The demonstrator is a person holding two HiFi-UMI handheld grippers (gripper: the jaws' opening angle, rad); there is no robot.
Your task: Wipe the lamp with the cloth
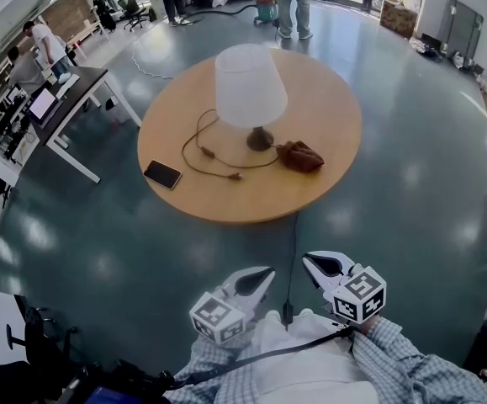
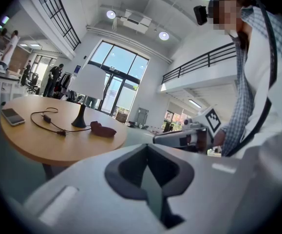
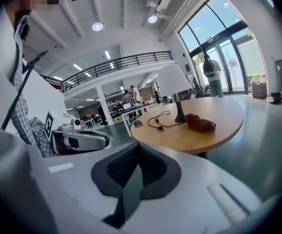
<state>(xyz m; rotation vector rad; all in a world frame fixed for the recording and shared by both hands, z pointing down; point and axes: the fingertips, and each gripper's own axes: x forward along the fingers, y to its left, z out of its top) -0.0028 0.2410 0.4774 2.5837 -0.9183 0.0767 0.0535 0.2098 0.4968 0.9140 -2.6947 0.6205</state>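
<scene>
So the round wooden table (image 1: 327, 167) carries the lamp (image 1: 251, 87), which stands upright near its middle with a white shade. My left gripper (image 1: 264, 274) and right gripper (image 1: 309, 263) are both low by my chest, well short of the lamp, jaws pressed together with nothing in them. From the head view, the brown cloth (image 1: 300, 156) is bunched up just right of the lamp's base. The phone (image 1: 162, 174) lies well to the lamp's left, with the cable (image 1: 208, 152) looping between phone and lamp.
</scene>
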